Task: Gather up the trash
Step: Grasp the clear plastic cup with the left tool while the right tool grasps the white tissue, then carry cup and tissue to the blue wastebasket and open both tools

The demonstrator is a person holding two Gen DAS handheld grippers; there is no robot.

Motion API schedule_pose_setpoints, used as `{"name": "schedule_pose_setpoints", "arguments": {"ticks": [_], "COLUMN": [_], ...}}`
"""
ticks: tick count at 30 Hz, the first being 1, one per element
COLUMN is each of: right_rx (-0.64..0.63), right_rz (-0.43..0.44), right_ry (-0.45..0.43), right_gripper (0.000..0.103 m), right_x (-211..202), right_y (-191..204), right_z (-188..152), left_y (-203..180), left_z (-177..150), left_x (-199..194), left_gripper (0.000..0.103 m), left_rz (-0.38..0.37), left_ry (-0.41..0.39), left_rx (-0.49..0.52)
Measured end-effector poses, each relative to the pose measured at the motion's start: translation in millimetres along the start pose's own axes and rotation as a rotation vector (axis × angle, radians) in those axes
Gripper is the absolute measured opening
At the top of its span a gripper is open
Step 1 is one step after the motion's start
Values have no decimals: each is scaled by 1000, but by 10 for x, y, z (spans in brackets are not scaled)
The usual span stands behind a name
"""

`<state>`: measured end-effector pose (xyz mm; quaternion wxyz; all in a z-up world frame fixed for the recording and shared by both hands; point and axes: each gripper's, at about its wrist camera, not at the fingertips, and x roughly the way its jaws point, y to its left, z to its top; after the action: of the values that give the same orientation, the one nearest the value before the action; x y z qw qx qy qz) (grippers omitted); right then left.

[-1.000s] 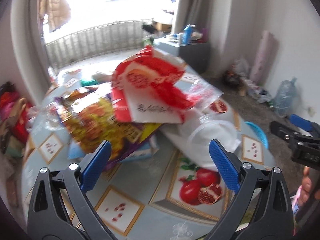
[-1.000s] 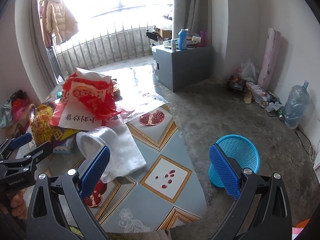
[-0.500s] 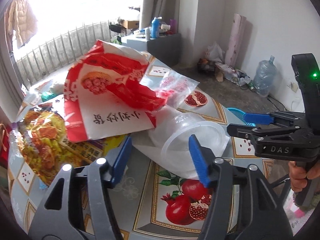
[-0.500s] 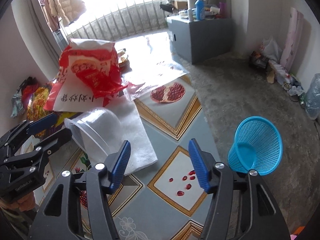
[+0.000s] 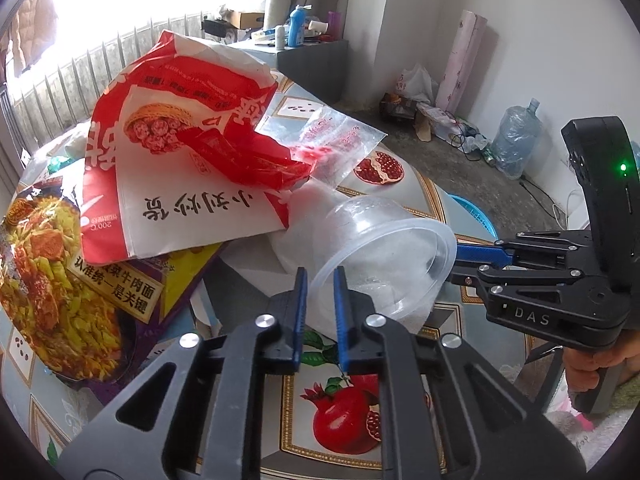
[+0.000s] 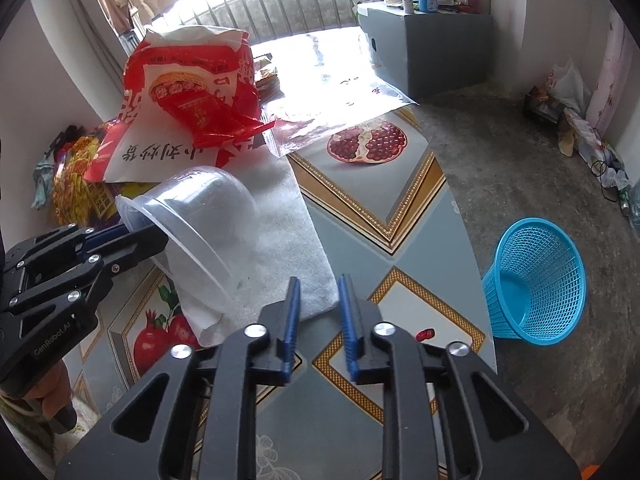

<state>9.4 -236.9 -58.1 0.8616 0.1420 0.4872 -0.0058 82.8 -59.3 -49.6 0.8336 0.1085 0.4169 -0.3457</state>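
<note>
A clear plastic cup (image 5: 384, 248) lies on its side on a white foam sheet (image 6: 280, 240) on the table. My left gripper (image 5: 320, 276) has closed on the cup's rim; the right wrist view shows its fingers at the rim (image 6: 132, 236) with the cup (image 6: 200, 216) tilted up. My right gripper (image 6: 318, 284) is nearly shut and empty, above the foam sheet's near edge. A red and white paper bag (image 5: 180, 152), a yellow noodle packet (image 5: 60, 264) and a clear plastic bag (image 5: 340, 140) lie behind the cup.
A blue mesh basket (image 6: 532, 284) stands on the concrete floor right of the table (image 6: 400, 248). A grey cabinet (image 6: 432, 48) with bottles stands beyond. Bags and a water jug (image 5: 516, 136) line the right wall.
Both grippers went from wide open to narrow. My left gripper moved forward and closed on the cup's rim, and the cup has tipped up. My right gripper moved in over the table.
</note>
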Motion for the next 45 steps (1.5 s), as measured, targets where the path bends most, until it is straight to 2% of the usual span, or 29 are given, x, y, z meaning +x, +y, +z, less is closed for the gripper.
{"name": "schedule_pose_setpoints", "arguments": {"ticks": [2, 6, 12, 18, 22, 25, 26, 27, 29, 34, 38, 40, 42, 44, 45], "right_rx": [-5, 23, 57, 73, 103, 112, 105, 101, 96, 66, -18, -101, -175, -188, -181], "right_rz": [4, 28, 48, 59, 67, 77, 79, 79, 67, 33, -7, -45, -98, -67, -56], "right_ry": [3, -4, -61, -137, -135, -109, -103, -99, -99, -60, -50, -57, -74, -76, -76], "right_gripper": [7, 4, 2, 2, 2, 5, 12, 28, 42, 44, 44, 40, 25, 9, 4], "right_x": [8, -47, -315, -644, -650, -567, -535, -501, -431, -150, 29, 67, 90, 82, 81], "right_y": [5, -25, -85, -118, -143, -104, -80, -63, -42, 8, 138, 281, 409, 459, 469], "right_z": [-5, -23, -49, -97, -117, -100, -92, -86, -64, 29, 48, 26, -13, -40, -47], "left_y": [7, 1, 19, -8, -10, 27, 45, 64, 99, 177, 204, 224, 238, 255, 263], "left_z": [-7, -22, -28, -6, -7, -14, -22, -22, -15, -9, -24, -33, -33, -27, -23], "left_x": [-4, -55, -291, -609, -738, -732, -722, -703, -635, -411, -242, -204, -183, -159, -153], "left_gripper": [6, 4, 4, 4, 4, 4, 4, 4, 4, 4, 4, 4, 4, 4, 4], "left_rz": [-5, -17, -50, -42, -18, 6, 11, 20, 53, 100, 120, 124, 129, 125, 122], "left_ry": [3, 5, -16, -66, -93, -85, -84, -83, -77, -41, 2, 9, 10, 12, 13], "left_rx": [-7, -17, -51, -52, -49, -66, -70, -74, -76, -76, -70, -68, -64, -68, -69]}}
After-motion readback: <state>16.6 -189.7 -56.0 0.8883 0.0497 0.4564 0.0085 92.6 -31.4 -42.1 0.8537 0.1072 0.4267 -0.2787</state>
